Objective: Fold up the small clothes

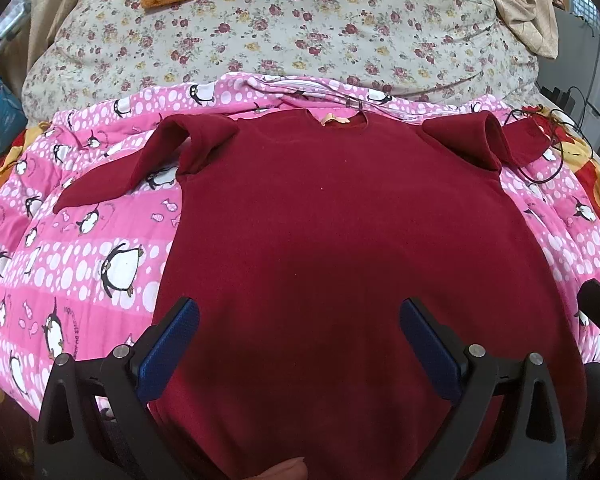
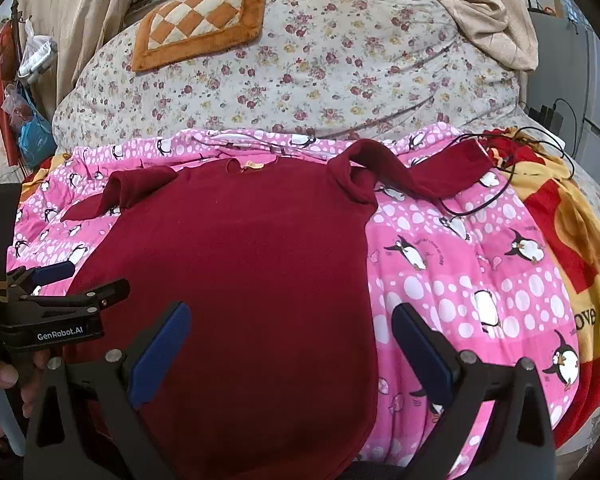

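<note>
A dark red sweater (image 1: 340,240) lies spread flat on the pink penguin quilt (image 1: 80,260), ready for folding; the left gripper (image 1: 299,320) and right gripper (image 2: 291,324) hover released at its near hem.

Pink penguin quilt (image 2: 460,280) lies bare at three o'clock of the red sweater (image 2: 240,280). A black cable (image 2: 480,204) loops at one o'clock, touching the right sleeve (image 2: 440,176).

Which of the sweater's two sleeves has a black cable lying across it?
The sleeve on the right: a black cable loops over its cuff end. The left sleeve lies on the pink penguin quilt with no cable near it.
</note>
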`<act>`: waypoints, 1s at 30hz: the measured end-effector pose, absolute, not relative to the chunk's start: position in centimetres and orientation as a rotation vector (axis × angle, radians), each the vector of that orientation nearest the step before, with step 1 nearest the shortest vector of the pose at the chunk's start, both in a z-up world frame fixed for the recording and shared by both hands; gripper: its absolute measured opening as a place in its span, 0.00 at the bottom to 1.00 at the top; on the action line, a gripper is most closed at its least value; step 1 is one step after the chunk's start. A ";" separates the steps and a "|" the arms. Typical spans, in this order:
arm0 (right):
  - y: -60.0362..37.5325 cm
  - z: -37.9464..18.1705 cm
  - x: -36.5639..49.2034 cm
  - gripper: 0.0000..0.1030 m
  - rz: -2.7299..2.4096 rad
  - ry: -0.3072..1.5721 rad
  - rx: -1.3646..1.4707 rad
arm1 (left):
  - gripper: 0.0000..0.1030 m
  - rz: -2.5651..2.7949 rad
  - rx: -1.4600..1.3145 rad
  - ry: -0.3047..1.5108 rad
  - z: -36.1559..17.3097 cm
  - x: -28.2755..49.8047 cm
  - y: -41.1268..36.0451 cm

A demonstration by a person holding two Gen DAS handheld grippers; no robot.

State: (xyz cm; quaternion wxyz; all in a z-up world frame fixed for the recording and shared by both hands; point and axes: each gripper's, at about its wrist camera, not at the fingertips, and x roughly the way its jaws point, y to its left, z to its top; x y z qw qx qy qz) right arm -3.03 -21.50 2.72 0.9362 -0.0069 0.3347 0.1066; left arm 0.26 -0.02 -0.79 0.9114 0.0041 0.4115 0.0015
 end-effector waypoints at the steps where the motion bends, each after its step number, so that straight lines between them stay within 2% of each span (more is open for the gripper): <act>1: -21.5 2.8 -3.0 0.99 0.218 0.684 -0.014 | 0.86 0.003 0.008 0.849 -0.9 0.3 0.0; 6: -21.5 2.8 -3.1 0.99 0.217 0.680 -0.011 | 0.86 0.002 0.008 0.845 -0.6 0.0 0.1; 11: -21.5 2.8 -3.2 0.99 0.217 0.680 -0.006 | 0.86 0.007 0.024 0.736 -0.2 -0.2 -0.2; 16: -21.6 2.8 -3.2 0.99 0.218 0.680 -0.004 | 0.86 0.001 0.001 0.842 -0.6 -0.1 -0.2; 22: -21.4 2.8 -2.9 0.99 0.213 0.690 0.004 | 0.86 0.032 0.031 0.813 -0.5 -0.4 -0.5; 30: -22.3 3.3 -2.5 0.99 0.203 0.689 0.053 | 0.86 0.103 0.080 0.755 3.2 -2.6 -1.4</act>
